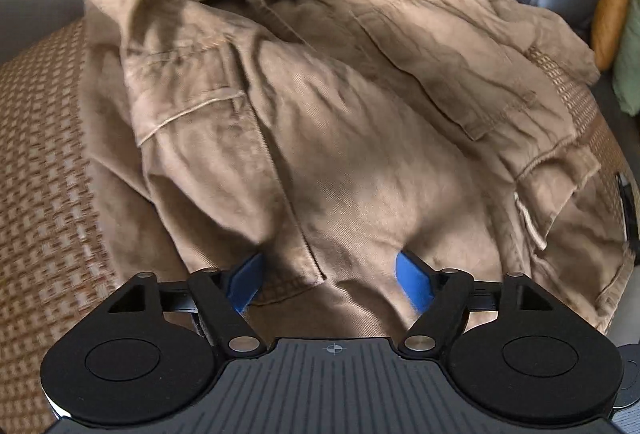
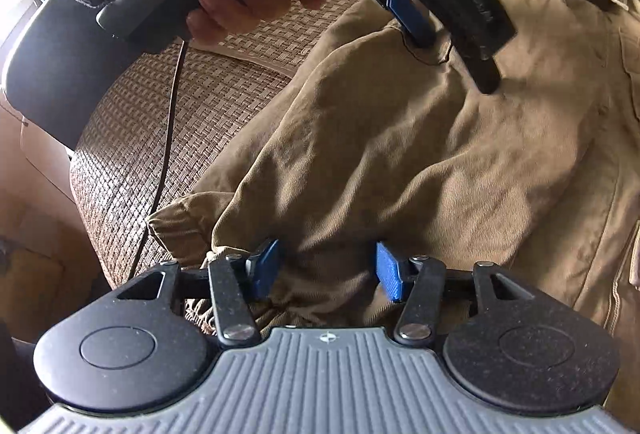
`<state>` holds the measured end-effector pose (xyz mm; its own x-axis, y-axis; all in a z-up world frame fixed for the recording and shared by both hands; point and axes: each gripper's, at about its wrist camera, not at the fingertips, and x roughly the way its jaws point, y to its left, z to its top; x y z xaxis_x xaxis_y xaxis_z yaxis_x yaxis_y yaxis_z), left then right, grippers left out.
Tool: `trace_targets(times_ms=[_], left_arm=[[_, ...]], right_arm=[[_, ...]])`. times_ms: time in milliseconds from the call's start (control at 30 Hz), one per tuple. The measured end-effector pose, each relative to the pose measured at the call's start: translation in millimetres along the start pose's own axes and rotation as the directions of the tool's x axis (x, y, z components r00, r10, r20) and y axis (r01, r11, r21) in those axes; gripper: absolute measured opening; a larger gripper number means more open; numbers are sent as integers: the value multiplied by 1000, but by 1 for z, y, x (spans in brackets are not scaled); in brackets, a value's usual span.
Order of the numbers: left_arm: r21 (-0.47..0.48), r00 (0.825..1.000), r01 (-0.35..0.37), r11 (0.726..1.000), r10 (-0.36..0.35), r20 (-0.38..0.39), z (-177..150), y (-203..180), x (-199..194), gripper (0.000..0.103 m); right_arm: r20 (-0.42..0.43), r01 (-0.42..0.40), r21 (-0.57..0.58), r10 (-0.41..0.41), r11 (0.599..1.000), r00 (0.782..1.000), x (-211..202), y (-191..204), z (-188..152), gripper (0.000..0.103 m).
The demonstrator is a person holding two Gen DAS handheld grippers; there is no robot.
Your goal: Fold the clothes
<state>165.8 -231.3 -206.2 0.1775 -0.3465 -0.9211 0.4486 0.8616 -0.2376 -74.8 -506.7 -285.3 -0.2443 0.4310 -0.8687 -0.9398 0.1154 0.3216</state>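
Note:
A tan jacket [image 1: 340, 106] lies front up on a woven mat, collar at the far end, with both sleeves folded in over the body. My left gripper [image 1: 330, 282] stands open over the jacket's lower hem, with cloth between its blue pads [image 1: 414, 284] but not pinched. From the right wrist view, a hand holds the left gripper [image 2: 416, 18] with its tip down on the jacket [image 2: 460, 154]. My right gripper [image 2: 328, 270] is open astride a raised fold of the jacket at its near edge. The fold fills the gap between its pads [image 2: 388, 272].
The woven brown mat [image 1: 44, 162] shows left of the jacket and again [image 2: 132, 138] beyond its edge, where a thin dark cable [image 2: 170, 122] crosses it. Grey, orange and green cushions [image 1: 612, 2] sit at the far right. A dark padded object [image 2: 52, 70] stands at the left.

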Motion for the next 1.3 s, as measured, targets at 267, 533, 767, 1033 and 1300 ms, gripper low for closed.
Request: trace_targets(times_ms=[267, 533, 767, 1033, 1300], left_arm=[[-49, 981, -12, 999, 21, 194, 45, -25, -85, 83], [13, 962, -56, 998, 51, 270, 104, -105, -87, 84], [95, 963, -144, 985, 118, 241, 133, -208, -7, 84], [149, 967, -186, 971, 153, 205, 168, -300, 90, 84], [89, 970, -209, 974, 195, 144, 191, -314, 140, 84]], right_arm=[[217, 120, 311, -193, 943, 957, -149, -27, -14, 67], [331, 216, 495, -412, 842, 849, -244, -98, -48, 72], [394, 258, 525, -500, 811, 771, -293, -265, -61, 72], [228, 410, 607, -644, 681, 731, -328, -493, -77, 76], [86, 246, 854, -590, 459, 803, -300, -621, -141, 77]])
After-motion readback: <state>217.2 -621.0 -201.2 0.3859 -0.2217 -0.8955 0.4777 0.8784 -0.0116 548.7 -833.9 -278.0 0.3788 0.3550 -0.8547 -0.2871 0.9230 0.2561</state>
